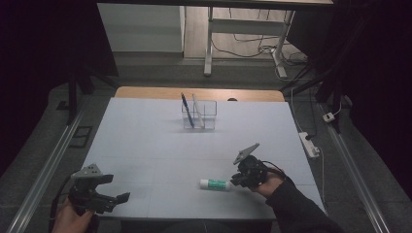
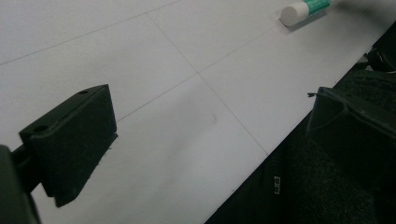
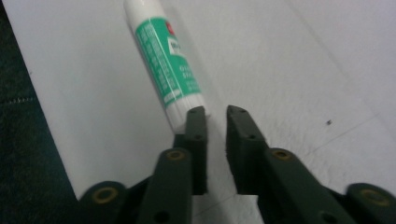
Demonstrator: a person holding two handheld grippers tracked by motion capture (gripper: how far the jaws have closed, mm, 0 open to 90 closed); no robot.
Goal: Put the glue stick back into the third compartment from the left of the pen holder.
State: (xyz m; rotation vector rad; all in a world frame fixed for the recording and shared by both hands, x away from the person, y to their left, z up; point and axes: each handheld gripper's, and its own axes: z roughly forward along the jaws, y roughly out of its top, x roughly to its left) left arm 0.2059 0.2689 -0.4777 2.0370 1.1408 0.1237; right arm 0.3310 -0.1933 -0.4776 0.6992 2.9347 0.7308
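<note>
The right gripper [image 3: 215, 116] has its jaws parted by a narrow gap with nothing between them; they sit just at the near end of the glue stick [image 3: 164, 65], the left jaw touching or almost touching its white base, so the stick is released, not grasped. The left gripper [image 2: 205, 126] hangs over the near left edge of the table [image 2: 140, 56] with its jaws spread wide and empty.

The glue stick lies flat on the table toward the near right, in front of the right hand [image 1: 270, 184], its length running left to right in the high view, well apart from the left gripper.

It looks like a light, rigid plastic tube: round, smooth, white at both ends with a green printed label around the middle. Being round and glossy, it would likely roll or squirt out of a pinch at the tip. The safer hold is across the labelled middle, jaws square to its axis, with a gap a little wider than the gap now showing. It should bear firm pressure without harm.

The table surface is matt, pale and faintly gridded. At the far side stands a clear holder [image 1: 199, 115] with square compartments, a blue pen [image 1: 186, 109] and a pale stick leaning in it.
</note>
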